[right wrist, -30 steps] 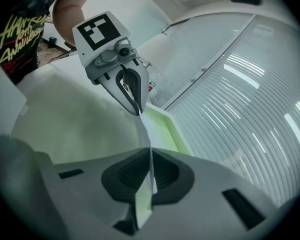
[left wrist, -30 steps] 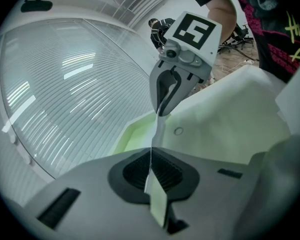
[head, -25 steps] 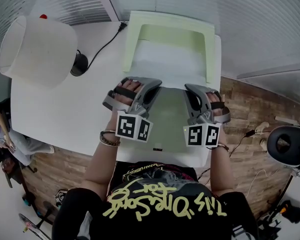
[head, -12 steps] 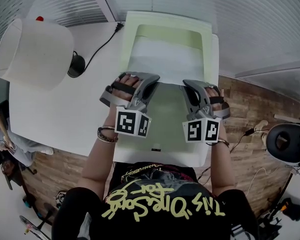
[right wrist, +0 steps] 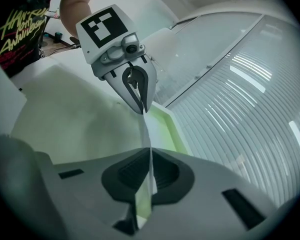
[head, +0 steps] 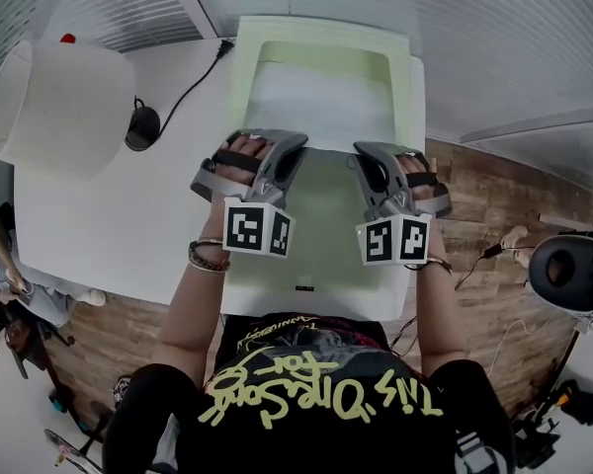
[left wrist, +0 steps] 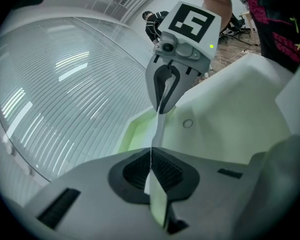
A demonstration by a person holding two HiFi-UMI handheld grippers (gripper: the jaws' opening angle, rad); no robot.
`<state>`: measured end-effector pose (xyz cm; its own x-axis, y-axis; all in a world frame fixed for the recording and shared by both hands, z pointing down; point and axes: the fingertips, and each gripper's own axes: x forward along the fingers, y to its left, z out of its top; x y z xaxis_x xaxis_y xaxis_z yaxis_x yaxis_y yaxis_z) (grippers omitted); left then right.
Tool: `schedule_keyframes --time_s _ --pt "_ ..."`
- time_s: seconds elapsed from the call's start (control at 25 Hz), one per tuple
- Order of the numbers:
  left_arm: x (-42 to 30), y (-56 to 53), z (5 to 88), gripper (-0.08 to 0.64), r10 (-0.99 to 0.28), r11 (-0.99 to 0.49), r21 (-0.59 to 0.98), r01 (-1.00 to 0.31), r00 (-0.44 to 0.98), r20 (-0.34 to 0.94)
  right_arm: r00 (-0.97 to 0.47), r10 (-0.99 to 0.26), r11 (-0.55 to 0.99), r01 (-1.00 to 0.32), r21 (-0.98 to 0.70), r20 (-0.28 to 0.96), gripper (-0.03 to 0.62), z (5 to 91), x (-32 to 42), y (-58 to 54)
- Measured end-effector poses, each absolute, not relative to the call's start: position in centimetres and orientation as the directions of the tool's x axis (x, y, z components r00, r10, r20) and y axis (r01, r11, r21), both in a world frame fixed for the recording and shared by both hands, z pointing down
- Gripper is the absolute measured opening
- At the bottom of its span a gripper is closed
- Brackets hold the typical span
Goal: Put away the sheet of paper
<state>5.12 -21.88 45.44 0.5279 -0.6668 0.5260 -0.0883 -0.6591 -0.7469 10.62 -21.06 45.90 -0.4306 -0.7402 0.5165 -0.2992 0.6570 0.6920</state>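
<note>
In the head view, the left tool (head: 296, 146) and the right tool (head: 362, 152) are sitting a little farther out over the worktop (head: 119, 225) than a second ago. They are now closer to the mouth of the pale green tray (head: 239, 77). The sheet of paper (head: 321, 107) is lying mostly inside the tray, and its near edge is riding forward with the tools. So the sheet is going in, though neither tool is letting go of it yet.

In the left gripper view, that tool's jaws are pressing tight together on the sheet (left wrist: 158, 129), which is running thin and taut across to the other tool.

In the right gripper view, the jaws are likewise clamping the same edge of the sheet (right wrist: 146, 134), with the tray floor lying just below. Letting go is looking like the step that remains.
</note>
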Motion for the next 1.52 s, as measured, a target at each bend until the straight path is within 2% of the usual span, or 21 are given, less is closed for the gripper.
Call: schedule_keyframes --time_s 0.48,1.52 --pt "5.2 -22.7 45.7 0.008 -0.684 -0.645 -0.763 -0.051 0.485 0.545 -0.429 -0.736 0.662 -0.296 0.688 0.524 0.008 45.8 10.6 -22.0" --pt "5.4 -24.5 45.5 0.008 -0.699 -0.638 -0.767 -0.061 0.463 0.544 -0.417 -0.737 0.660 -0.274 0.699 0.532 0.008 46.1 10.8 -23.7"
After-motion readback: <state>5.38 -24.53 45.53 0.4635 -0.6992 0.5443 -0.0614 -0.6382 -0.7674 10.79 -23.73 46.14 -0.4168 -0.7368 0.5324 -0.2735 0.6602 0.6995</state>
